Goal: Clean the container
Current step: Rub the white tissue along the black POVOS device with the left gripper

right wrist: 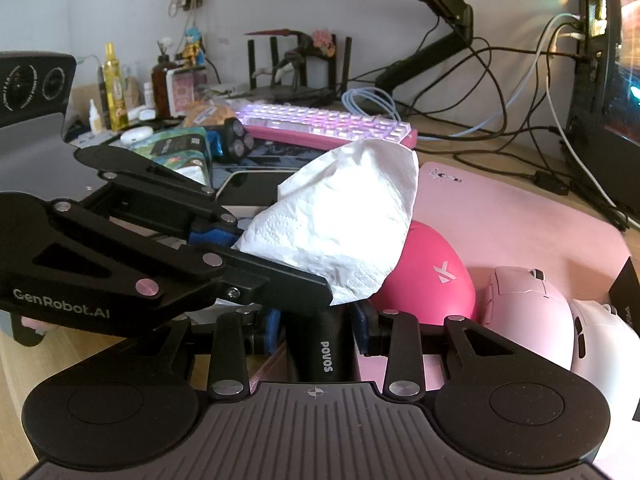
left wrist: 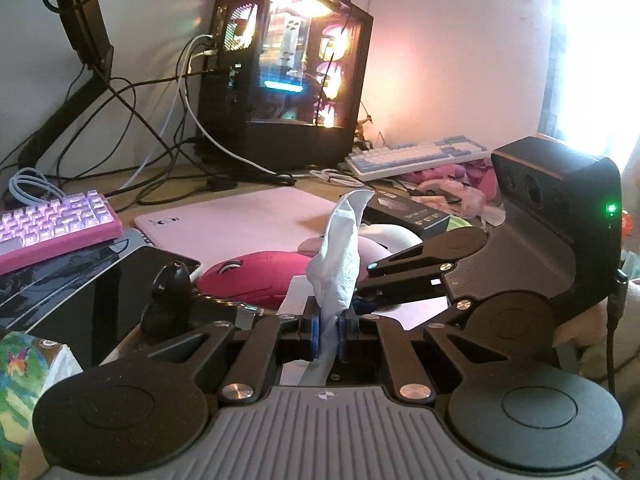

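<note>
Nearest in the right wrist view, the right hand-held gripper (right wrist: pixel 318 330) was seen closed on a black body marked POVOS (right wrist: pixel 322 356), judged to be the container. It was clamped between the blue pads, with its long axis running forward along the fingers. Its far end was hidden under a white tissue (right wrist: pixel 340 220).

The tissue was pinched in the closed left hand-held gripper (right wrist: pixel 236 240), which was brought in from the left, level and angled across the right one's fingers. The tissue was thus held just above and in front of the container. Whether the two were touching could not be told, so how far the wiping had gone was left unsettled.

Beyond them a pink mouse (right wrist: pixel 432 276) lay on a pink mat (right wrist: pixel 500 208) on the worktop.
</note>
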{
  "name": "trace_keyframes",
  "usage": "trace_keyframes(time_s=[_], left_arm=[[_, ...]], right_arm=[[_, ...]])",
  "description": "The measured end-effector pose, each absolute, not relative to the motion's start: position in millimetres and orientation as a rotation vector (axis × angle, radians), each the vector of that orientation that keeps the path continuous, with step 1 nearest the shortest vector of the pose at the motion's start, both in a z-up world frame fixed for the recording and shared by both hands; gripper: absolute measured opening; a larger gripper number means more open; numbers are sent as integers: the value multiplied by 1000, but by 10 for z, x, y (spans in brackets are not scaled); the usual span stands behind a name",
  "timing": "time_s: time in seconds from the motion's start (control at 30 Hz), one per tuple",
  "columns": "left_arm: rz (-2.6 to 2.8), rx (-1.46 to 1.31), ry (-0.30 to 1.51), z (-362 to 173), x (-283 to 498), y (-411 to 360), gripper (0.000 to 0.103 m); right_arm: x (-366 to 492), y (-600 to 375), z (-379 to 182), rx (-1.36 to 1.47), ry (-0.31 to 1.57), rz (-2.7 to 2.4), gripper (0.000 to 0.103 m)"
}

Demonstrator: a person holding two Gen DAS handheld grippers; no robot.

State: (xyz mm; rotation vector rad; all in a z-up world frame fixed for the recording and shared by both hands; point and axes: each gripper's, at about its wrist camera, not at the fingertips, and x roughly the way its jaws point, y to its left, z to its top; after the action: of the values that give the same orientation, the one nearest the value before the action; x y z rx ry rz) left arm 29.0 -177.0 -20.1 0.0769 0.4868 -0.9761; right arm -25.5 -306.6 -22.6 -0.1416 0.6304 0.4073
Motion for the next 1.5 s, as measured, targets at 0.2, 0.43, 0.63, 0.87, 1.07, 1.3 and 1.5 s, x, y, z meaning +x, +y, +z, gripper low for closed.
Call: trace_keyframes(time_s=[0.2,0.43,0.63,0.87,1.07,1.3,1.5], left_arm=[[-951,62,493,-206,311,-1750,12],[-858,44,492,-191,376,-1697,12],[-849,54,488,-174,374,-1697,12],[-893,78,478,-171,325,-1734,12],[-885,76,482,-180,328,-1740,12],[-866,67,485,-181,350,-1726,12],[-914,85,478,-178,307,-1757,12]], right_arm=[[-255,-3065,-224,-141,631,407,39],[-255,-3063,-224,-141,631,407,39],[-256,-3063,-224,-141,631,407,39],[-256,-3063,-225,-141,631,407,39],[-256,-3064,-225,-141,631,407,39],[-256,-3065,-224,-140,631,407,39],[-258,-3064,-225,-141,631,407,39]])
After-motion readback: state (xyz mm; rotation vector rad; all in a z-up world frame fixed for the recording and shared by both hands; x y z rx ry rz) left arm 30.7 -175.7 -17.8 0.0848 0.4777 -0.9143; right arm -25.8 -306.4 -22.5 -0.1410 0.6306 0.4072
